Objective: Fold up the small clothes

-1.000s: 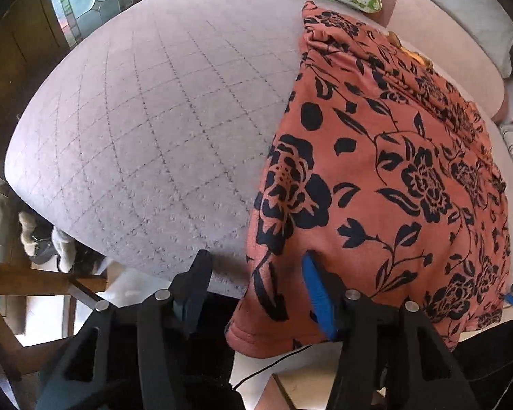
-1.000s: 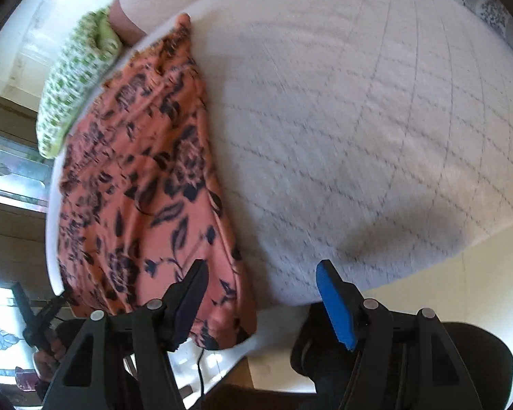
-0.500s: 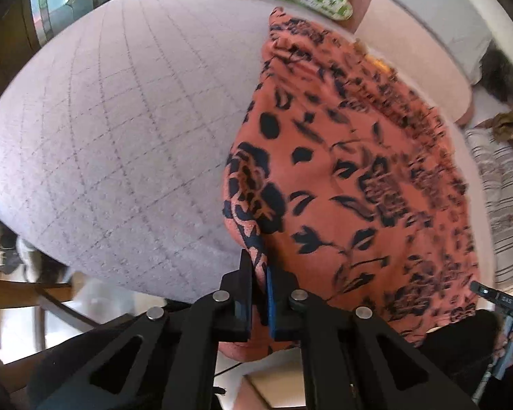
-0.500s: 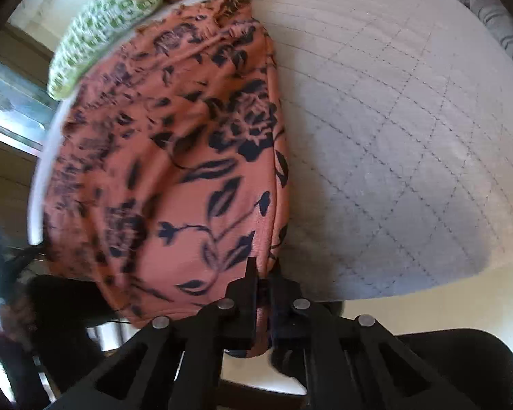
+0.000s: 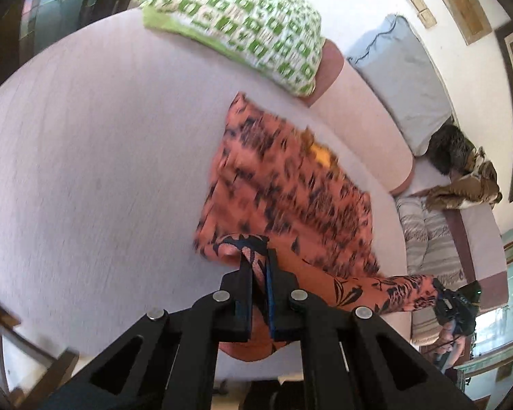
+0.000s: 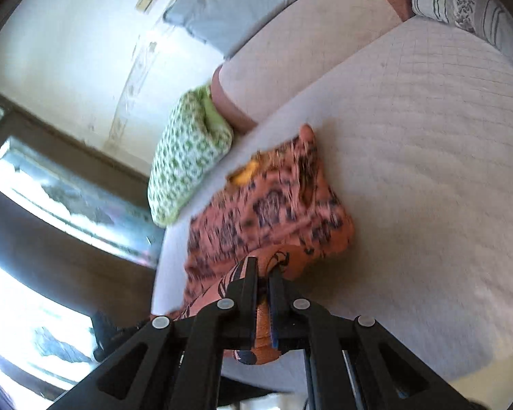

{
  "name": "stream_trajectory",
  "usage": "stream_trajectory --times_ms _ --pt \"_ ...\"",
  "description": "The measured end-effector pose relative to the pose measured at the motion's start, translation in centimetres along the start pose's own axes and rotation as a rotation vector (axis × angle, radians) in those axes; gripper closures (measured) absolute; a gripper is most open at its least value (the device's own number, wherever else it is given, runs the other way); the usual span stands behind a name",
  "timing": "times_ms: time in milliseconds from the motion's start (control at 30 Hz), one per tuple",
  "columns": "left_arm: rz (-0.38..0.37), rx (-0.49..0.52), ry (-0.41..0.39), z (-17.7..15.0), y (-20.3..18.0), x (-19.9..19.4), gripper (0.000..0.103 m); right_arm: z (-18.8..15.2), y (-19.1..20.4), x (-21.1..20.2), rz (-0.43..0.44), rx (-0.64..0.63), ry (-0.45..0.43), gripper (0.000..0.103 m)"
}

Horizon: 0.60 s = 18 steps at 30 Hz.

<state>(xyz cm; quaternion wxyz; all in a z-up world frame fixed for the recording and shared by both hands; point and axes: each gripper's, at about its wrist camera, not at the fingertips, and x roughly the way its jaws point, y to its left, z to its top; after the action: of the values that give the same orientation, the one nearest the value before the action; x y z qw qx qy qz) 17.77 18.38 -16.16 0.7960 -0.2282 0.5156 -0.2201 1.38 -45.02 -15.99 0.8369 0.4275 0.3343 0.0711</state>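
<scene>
Both jaws tight on the orange garment (image 5: 290, 184).

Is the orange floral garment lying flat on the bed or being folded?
Being folded: both the left gripper and the right gripper pinch its near edge, lifted above the orange floral garment.

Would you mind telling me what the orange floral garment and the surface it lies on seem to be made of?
The orange floral garment looks like soft, thin, matte cloth, probably a knit: it drapes and bunches limply where it is pinched. The pale cover beneath looks like quilted padded fabric, matte, judging by its stitched diamond grid, though blur leaves the weave unclear.
</scene>
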Motion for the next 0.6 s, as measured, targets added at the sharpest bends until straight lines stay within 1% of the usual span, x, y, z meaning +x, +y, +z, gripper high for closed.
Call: stream_trajectory --times_ms 100,233,300,367,400,433,467,500,533,567,600 --pt "0.018 0.006 -0.001 4.1 -1.2 2.1 0.097 3.0 -0.3 2.7 0.004 0.025 -0.018 0.098" --pt "0.021 -0.012 -0.001 10.2 -2.3 5.5 0.097 8.1 -1.1 7.8 0.007 0.072 -0.045 0.098" --pt "0.033 -0.009 -0.003 13.4 -3.1 7.9 0.097 10.7 -2.0 10.5 0.002 0.108 -0.068 0.098" --pt "0.052 -0.006 0.003 15.5 -3.5 10.7 0.096 12.6 -3.0 12.8 -0.014 0.146 -0.083 0.098" --pt "0.061 -0.008 0.009 16.1 -3.4 11.8 0.096 13.3 -3.6 14.0 -0.025 0.167 -0.088 0.097" --pt "0.079 -0.018 0.009 16.7 -3.1 13.1 0.095 13.6 -4.1 14.7 -0.031 0.18 -0.091 0.094" --pt "0.115 -0.034 -0.008 17.1 -2.5 14.4 0.09 13.9 -5.0 15.7 -0.034 0.205 -0.098 0.094" --pt "0.136 -0.048 -0.023 17.2 -2.0 14.9 0.085 14.1 -5.7 16.6 -0.03 0.223 -0.096 0.093" --pt "0.151 -0.071 -0.049 17.2 -1.3 15.2 0.073 14.2 -6.6 17.5 -0.036 0.242 -0.094 0.092" --pt "0.148 -0.112 -0.108 16.7 -0.3 15.1 0.067 14.1 -7.1 17.8 -0.05 0.249 -0.095 0.092" --pt "0.139 -0.138 -0.15 16.4 0.2 14.7 0.066 14.1 -7.8 18.3 -0.075 0.253 -0.088 0.092"
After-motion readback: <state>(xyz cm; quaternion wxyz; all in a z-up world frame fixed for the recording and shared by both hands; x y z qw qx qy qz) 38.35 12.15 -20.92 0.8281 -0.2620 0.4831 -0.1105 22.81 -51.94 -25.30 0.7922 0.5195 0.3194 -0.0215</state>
